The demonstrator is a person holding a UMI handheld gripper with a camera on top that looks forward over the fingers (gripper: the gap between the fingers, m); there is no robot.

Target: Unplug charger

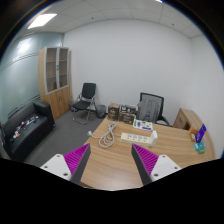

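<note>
A white power strip (138,137) lies on the wooden desk (112,165) ahead of my fingers, toward the right one. A white charger block (143,127) sits just behind it; I cannot tell whether it is plugged in. A coiled white cable (108,134) lies left of the strip. My gripper (111,160) is open and empty, well short of the strip, with purple pads (78,158) on both fingers.
A blue cup (200,146) and a dark item stand at the desk's far right. Beyond the desk are a black office chair (151,106), a second chair (86,99), a black sofa (26,125) at left and a wooden cabinet (57,83).
</note>
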